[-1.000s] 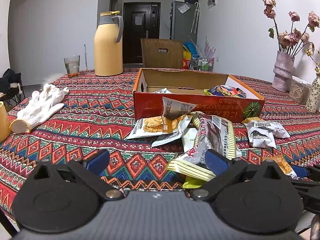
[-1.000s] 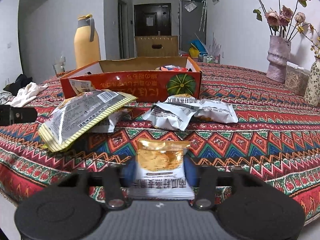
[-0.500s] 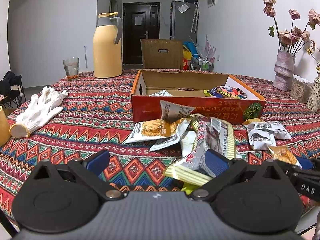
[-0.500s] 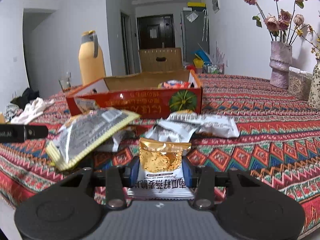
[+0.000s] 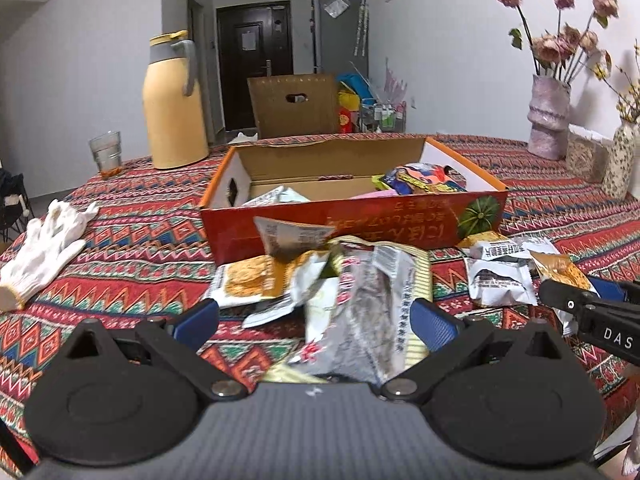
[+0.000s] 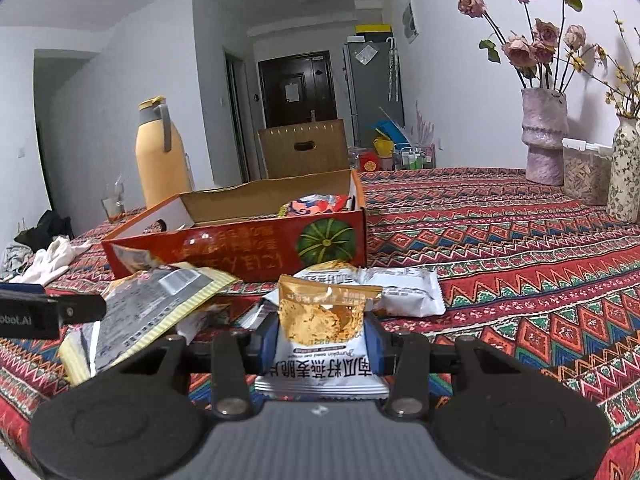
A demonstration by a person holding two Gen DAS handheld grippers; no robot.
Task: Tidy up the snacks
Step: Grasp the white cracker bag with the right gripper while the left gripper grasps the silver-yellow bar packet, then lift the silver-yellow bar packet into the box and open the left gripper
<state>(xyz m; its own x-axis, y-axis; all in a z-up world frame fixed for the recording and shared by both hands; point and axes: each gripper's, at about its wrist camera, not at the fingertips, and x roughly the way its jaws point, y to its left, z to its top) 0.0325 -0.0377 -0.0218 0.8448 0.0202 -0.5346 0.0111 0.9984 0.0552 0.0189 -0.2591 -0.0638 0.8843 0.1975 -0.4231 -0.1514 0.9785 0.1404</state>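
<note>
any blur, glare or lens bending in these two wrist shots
Left wrist view: the silver snack packet near the open left gripper is smeared, and the far wall and doorway bow at the edges. Right wrist view: sharper, the orange-topped cracker packet in the right gripper has readable print, a small glare spot sits on the red box, and the corners go dark.

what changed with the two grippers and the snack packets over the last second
The right gripper, with jaws that were just closing, has lifted the small oat crisp packet off the tablecloth toward the orange box. The left gripper, jaws wide, has moved in around the long silver-and-yellow packet without clamping it. The box, the other loose packets, the yellow flask and the white glove lie as before.
</note>
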